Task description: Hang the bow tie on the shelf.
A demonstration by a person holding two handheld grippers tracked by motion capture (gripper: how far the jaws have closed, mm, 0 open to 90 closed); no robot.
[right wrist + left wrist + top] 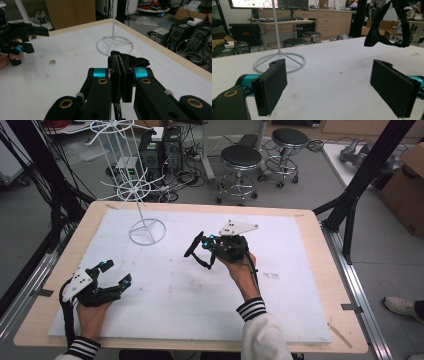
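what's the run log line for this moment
right gripper: shut on black strap, held above table | left gripper: open, empty, low over table | white wire stand: upright, far left

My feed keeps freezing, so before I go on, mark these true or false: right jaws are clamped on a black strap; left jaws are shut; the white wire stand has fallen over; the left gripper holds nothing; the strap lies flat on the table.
1. The right gripper is clamped on the black strap. True.
2. The left gripper is shut. False: its jaws stand wide apart.
3. The white wire stand has fallen over. False: it stands upright on its ring base at the far left of the table.
4. The left gripper holds nothing. True.
5. The strap lies flat on the table. False: it hangs from the right gripper, lifted off the surface.
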